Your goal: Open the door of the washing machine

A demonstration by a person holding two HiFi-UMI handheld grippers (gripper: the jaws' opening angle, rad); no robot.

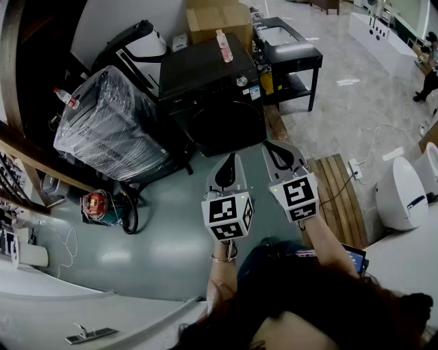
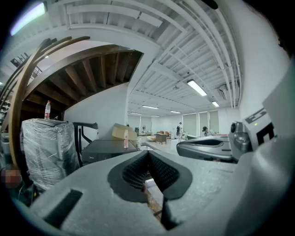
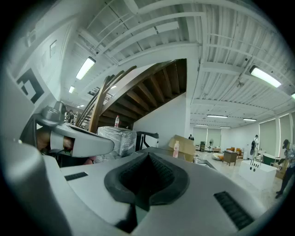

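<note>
Left gripper [image 1: 228,158] and right gripper [image 1: 272,147]: jaws pressed together, holding nothing, near front of black washing machine [image 1: 212,96], door closed. Pink bottle [image 1: 224,46] upright on top; cardboard box [image 1: 217,17] behind, contents unseen.

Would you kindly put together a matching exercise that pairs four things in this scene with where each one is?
Things:
1. pink bottle
2. cardboard box
3. red-capped bottle
4. black table

Places:
A. on the wrapped appliance
B. right of the washing machine in the head view
C. on top of the washing machine
D. beyond the washing machine, behind its top

Pairs: 1-C, 2-D, 3-A, 4-B
</note>
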